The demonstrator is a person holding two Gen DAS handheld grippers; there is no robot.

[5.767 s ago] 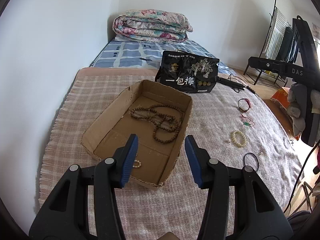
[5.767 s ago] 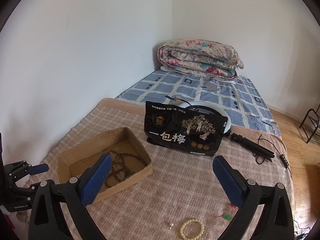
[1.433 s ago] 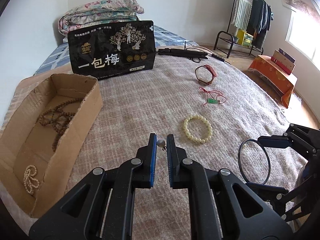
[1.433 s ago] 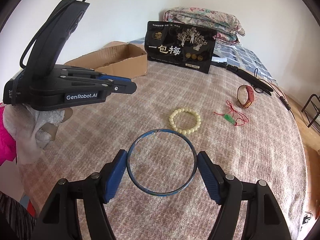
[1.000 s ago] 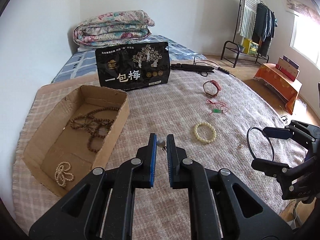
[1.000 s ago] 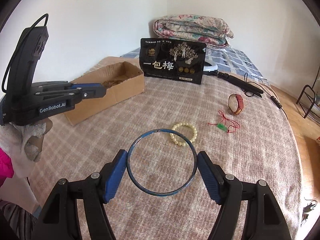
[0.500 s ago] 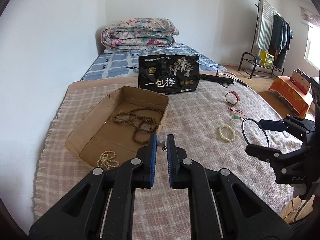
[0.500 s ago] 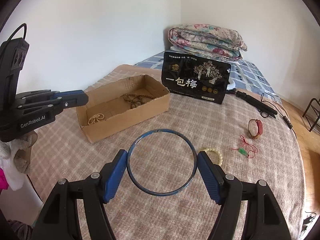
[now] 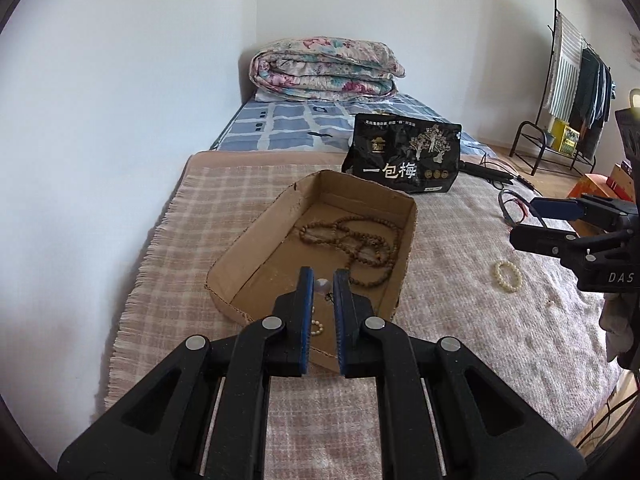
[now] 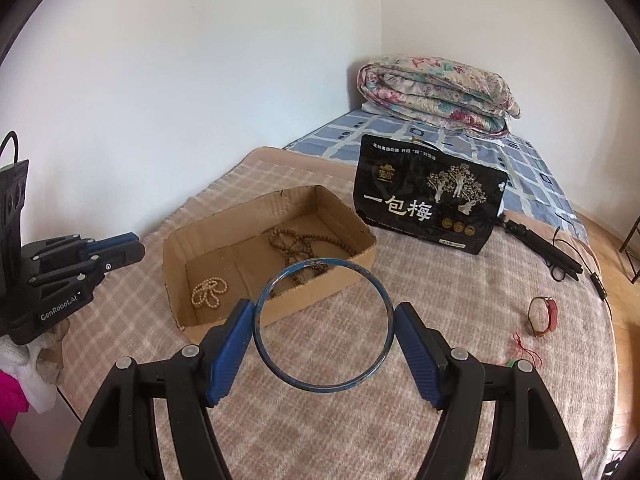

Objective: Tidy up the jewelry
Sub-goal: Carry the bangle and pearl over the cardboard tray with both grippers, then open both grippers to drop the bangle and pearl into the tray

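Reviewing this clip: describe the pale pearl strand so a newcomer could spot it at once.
Start at the shallow open cardboard box on the checked pink blanket, in front of the black snack bag. Inside, the small cream pearl strand lies looped at the near end, unlike the longer brown wooden bead necklace farther back.

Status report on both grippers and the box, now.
Left gripper shut on small pearl earring, over cardboard box. Right gripper shut on blue bangle. Nothing in the way.
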